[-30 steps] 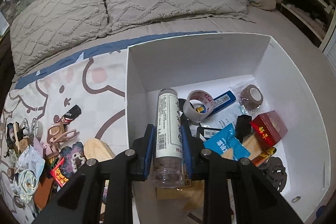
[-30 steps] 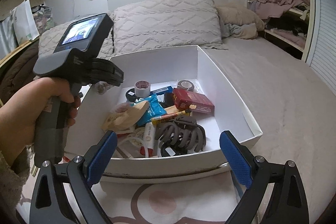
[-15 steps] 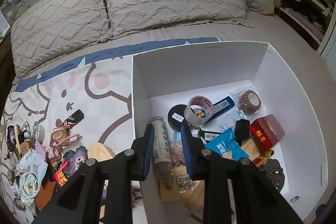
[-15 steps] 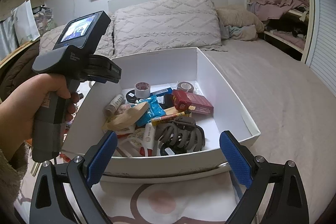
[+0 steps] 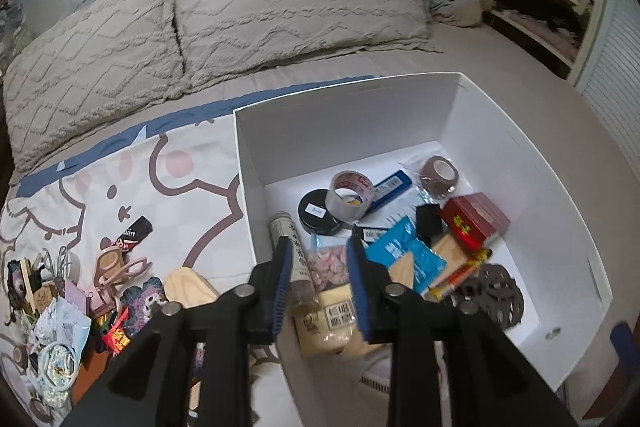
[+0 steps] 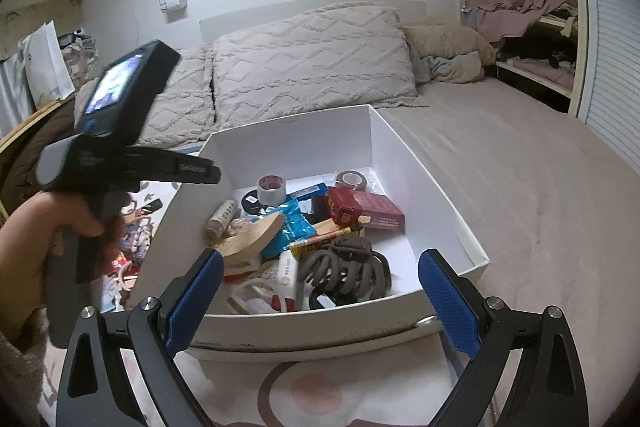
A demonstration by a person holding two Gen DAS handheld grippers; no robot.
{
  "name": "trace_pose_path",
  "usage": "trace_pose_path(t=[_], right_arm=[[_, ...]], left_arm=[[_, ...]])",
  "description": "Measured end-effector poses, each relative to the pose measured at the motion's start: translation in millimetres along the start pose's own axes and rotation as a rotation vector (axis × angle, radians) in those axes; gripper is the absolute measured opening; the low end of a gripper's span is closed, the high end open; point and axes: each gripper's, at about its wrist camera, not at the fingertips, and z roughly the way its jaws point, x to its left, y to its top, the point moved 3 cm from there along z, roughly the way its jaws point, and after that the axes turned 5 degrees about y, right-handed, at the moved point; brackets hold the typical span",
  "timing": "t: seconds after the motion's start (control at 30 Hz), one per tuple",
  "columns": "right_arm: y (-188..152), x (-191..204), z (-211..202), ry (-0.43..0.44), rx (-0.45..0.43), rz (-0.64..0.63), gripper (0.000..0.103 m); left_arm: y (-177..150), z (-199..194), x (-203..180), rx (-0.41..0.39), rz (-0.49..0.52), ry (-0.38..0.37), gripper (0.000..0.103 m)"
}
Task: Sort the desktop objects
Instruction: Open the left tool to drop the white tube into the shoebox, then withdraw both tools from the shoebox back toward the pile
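left claw (image 5: 318,263): jaws just opening, released, nothing gripped | tube (image 5: 294,255): lies in white box (image 5: 360,131), at its 9 o'clock wall | right claw (image 6: 318,301): wide apart, empty

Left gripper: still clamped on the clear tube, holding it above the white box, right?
No. The left gripper has just been opening and holds nothing; the left wrist view shows the tube lying inside the white box by its left wall. The right wrist view also shows it resting there.
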Motion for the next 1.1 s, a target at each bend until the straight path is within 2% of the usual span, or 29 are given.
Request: trace_pose_path(t=[0.17, 0.27, 0.43, 0.5, 0.57, 0.73, 0.8, 1.1], right_arm=[[0, 1, 0, -0.022, -0.001, -0.006, 0.098], [1, 2, -1, -0.040, -0.011, -0.006, 0.098], [2, 1, -3, -0.076, -0.028, 0.001, 0.098], [3, -1, -4, -0.088, -0.039, 0.016, 0.098], [3, -3, -5, -0.093, -0.049, 0.034, 0.098], [5, -7, -9, -0.108, -0.080, 0.069, 0.098], [6, -7, -11, -0.108, -0.094, 0.077, 0.103], [6, 9, -16, -0.101, -0.113, 0.044, 0.103]], left_arm=[[-12, -12, 8, -0.034, 0.019, -0.008, 0.052], [-19, -19, 13, -0.057, 0.010, -0.015, 0.073], [-28, -31, 21, -0.091, 0.006, -0.041, 0.084], [-33, -36, 23, -0.105, 0.015, -0.045, 0.097], [-37, -41, 26, -0.123, 0.023, -0.044, 0.101], [-46, -51, 33, -0.151, 0.039, -0.051, 0.102], [-49, -56, 37, -0.164, 0.035, -0.058, 0.102], [-61, -73, 59, -0.206, -0.016, -0.080, 0.103]])
